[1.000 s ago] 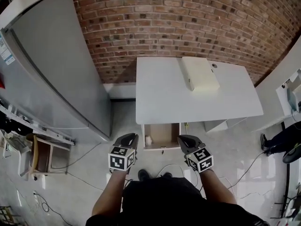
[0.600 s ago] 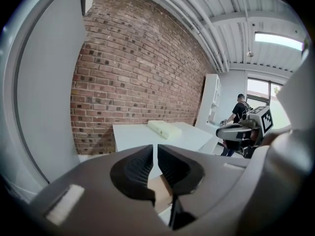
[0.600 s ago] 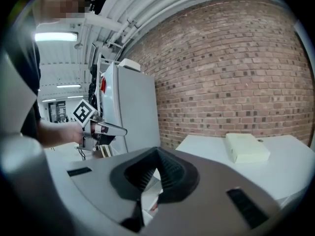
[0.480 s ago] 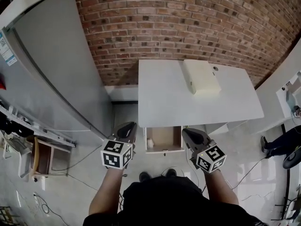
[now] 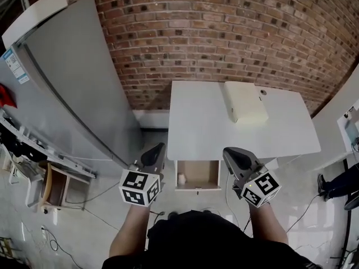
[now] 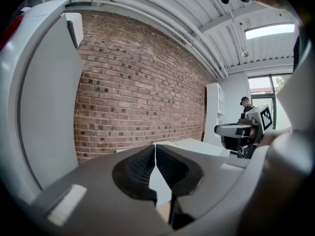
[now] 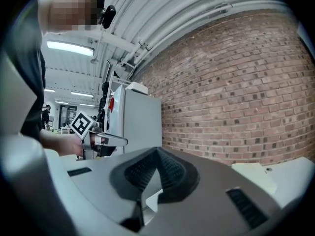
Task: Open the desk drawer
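Head view: the drawer stands open under the surface. It lies between and below the left gripper and right gripper, equally near both.

Left gripper view: jaws closing, nothing between.

Right gripper view: jaws clenched, empty.

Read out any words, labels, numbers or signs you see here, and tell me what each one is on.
Sticker on the refrigerator side: blue and white print, too small to read.
Left marker cube and right marker cube: black-and-white square patterns, no words.
No other text shows.
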The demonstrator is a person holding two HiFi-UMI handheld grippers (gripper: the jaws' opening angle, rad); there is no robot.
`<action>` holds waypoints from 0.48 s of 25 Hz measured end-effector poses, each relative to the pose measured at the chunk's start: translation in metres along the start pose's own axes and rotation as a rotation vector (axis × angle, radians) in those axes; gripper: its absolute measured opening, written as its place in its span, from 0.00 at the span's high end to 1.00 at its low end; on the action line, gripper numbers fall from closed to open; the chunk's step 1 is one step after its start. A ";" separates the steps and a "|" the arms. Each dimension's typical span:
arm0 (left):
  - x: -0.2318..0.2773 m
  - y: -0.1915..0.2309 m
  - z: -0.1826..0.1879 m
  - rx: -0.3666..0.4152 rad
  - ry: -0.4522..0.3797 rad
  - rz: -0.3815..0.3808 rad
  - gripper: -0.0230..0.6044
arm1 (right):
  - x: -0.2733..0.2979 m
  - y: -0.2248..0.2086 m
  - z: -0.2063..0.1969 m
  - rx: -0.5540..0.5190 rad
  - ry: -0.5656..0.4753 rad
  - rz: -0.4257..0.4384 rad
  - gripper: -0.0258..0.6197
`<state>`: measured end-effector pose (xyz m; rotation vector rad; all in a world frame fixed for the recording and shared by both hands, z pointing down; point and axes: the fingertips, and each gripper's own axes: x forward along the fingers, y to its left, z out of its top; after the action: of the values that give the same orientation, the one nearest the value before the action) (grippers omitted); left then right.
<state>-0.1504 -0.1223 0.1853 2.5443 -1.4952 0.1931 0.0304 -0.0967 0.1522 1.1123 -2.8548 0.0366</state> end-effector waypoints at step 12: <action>0.005 0.002 -0.003 -0.011 0.010 0.038 0.94 | -0.002 -0.010 -0.013 0.031 0.014 0.006 0.94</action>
<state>-0.1499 -0.1272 0.1895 2.5042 -1.5373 0.2012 0.0393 -0.1024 0.1647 1.1044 -2.8551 0.0880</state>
